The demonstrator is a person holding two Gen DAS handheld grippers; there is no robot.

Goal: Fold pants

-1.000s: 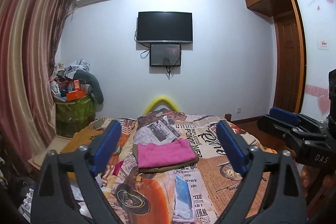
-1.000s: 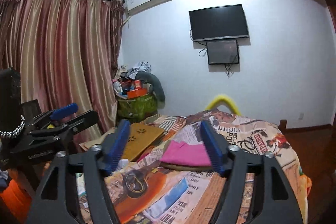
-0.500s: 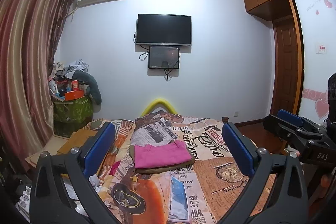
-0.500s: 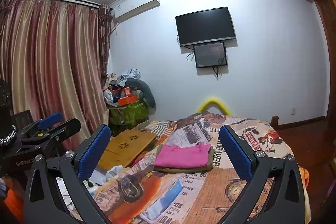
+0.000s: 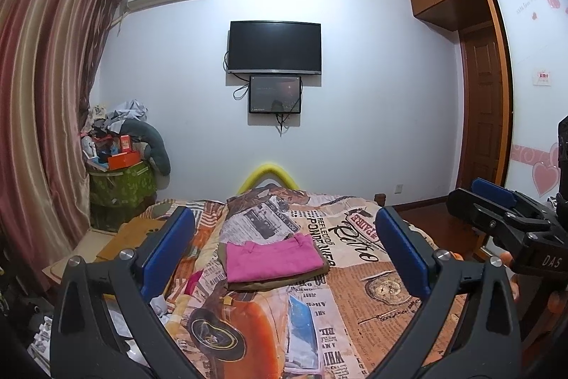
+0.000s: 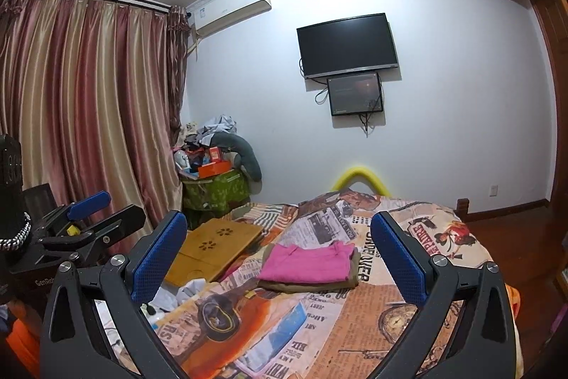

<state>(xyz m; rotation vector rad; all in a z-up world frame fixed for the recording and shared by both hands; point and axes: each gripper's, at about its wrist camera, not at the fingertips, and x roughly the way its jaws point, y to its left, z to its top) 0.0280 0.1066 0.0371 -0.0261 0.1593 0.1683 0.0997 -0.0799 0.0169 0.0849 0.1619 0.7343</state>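
Note:
Folded pink pants point(image 5: 271, 257) lie on top of a folded olive-brown garment point(image 5: 284, 280) in the middle of the bed point(image 5: 372, 301); the stack also shows in the right wrist view point(image 6: 308, 263). My left gripper point(image 5: 284, 254) is open and empty, held well above and short of the stack. My right gripper point(image 6: 280, 258) is open and empty too, off to the right of the left one. Each gripper shows at the edge of the other's view: the right one point(image 5: 497, 201), the left one point(image 6: 88, 212).
The bed has a newspaper-print cover. A bamboo lap tray point(image 6: 213, 249) lies at its left side. A cluttered green box point(image 5: 120, 183) stands by the curtain point(image 5: 39, 130). A TV point(image 5: 275, 47) hangs on the far wall. A wardrobe point(image 5: 479, 77) stands on the right.
Both grippers have opened wider and drawn back and up from the bed. The folded stack has not moved.

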